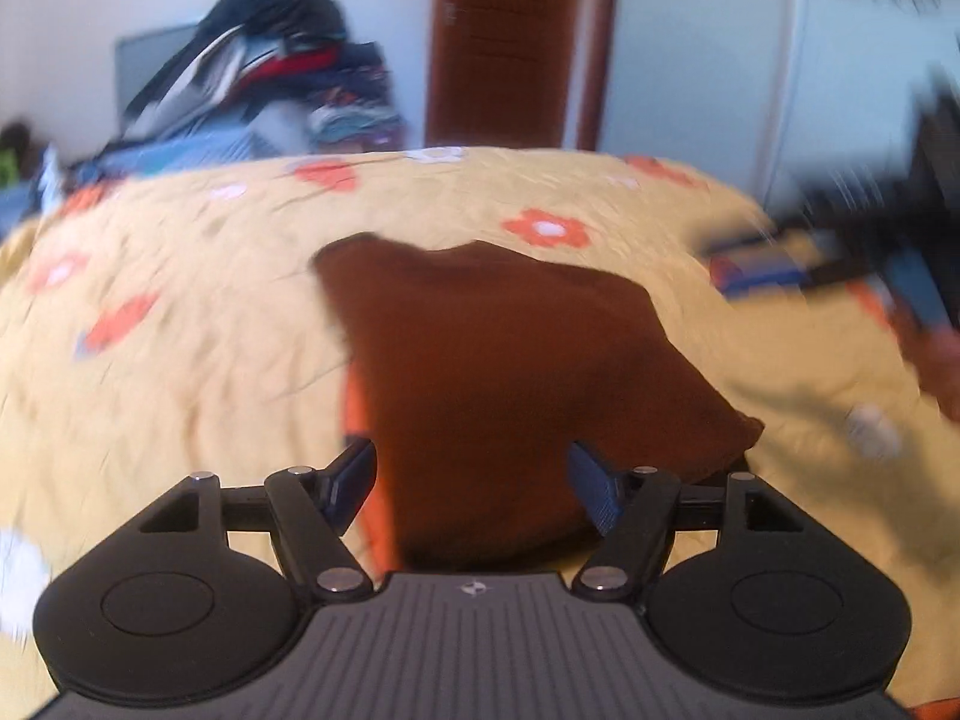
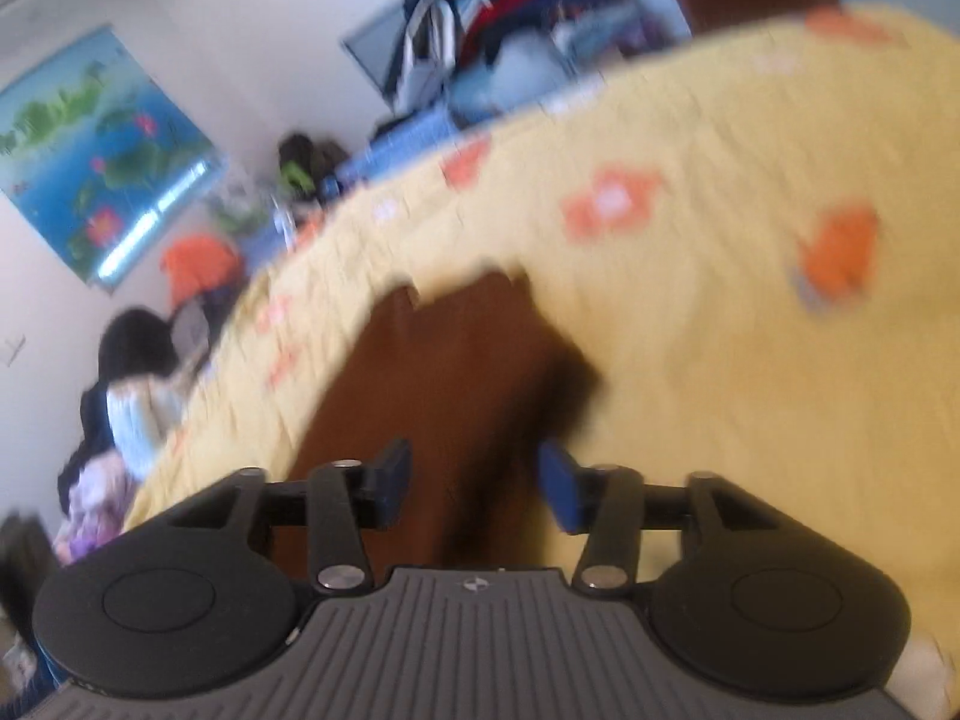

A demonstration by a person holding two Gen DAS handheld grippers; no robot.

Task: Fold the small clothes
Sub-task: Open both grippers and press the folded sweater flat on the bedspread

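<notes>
A brown garment (image 1: 498,372) is seen lying on a yellow bedspread (image 1: 198,372) printed with orange and white flowers, roughly in the middle of the bed. In the left wrist view it appears as a rumpled, roughly four-sided shape, its near part running in between the fingers; an orange strip (image 1: 360,420), perhaps a lining or a second layer, is shown along its left edge. In the right wrist view the same garment (image 2: 450,372) is seen from a tilted angle, with a notched far edge.

The left gripper (image 1: 473,483) is held low over the near end of the garment with its jaws spread wide apart; cloth is visible between the blue pads (image 1: 594,489), but nothing is pinched. The right gripper (image 2: 474,483) is likewise held with its jaws parted, the brown fabric filling the gap between them without being clamped. Whether the fingers are touching the cloth cannot be told, as both views are blurred.

At the right edge of the left wrist view a blurred dark and blue shape (image 1: 900,276) is seen above the bedspread. Beyond the bed a heap of mixed clothes (image 1: 258,72) is piled against the wall, beside a brown door (image 1: 516,42). In the right wrist view a lotus pond poster (image 2: 96,150) is hung on the wall, and a dark-haired person (image 2: 138,384) in white is seated at the bedside
</notes>
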